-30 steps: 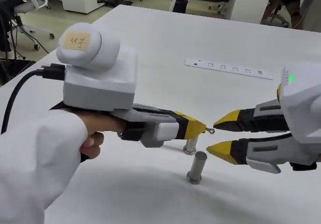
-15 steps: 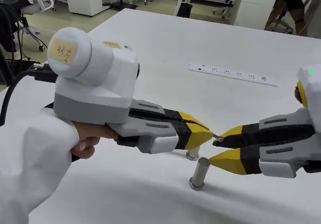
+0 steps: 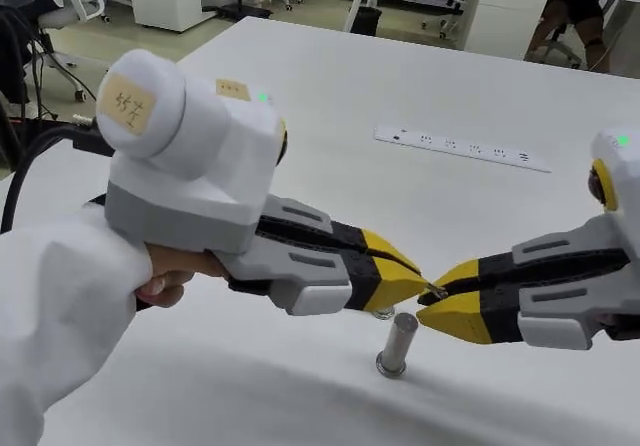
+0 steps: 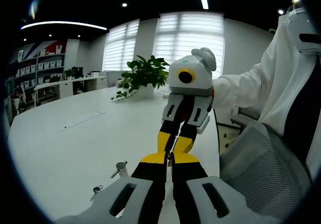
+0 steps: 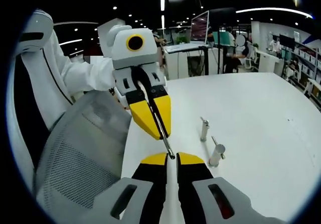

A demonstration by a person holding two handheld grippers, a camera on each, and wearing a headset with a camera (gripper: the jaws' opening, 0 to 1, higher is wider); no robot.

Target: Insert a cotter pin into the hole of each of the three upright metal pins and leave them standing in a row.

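My left gripper [image 3: 424, 288] comes in from the left, shut on a thin cotter pin [image 5: 161, 126] that sticks out past its yellow tips. My right gripper [image 3: 428, 300] faces it tip to tip from the right, and its jaws are closed onto the pin's free end [image 3: 436, 291]. Both hang just above the white table. One upright metal pin [image 3: 396, 342] stands directly below the tips, and a second [image 3: 383, 311] is partly hidden behind the left gripper. In the right gripper view two upright pins [image 5: 204, 129] [image 5: 216, 154] stand side by side with small cotter pins through their tops.
A white power strip [image 3: 461, 149] lies across the table [image 3: 300, 86] farther back. A grey mesh chair back [image 5: 85, 148] is close to the person's white sleeve [image 3: 60, 316]. A potted plant [image 4: 143, 73] stands at the table's far end.
The right gripper's jaws, wide apart a second ago, have come together on the cotter pin's end. Both grippers have sunk slightly towards the upright pins.
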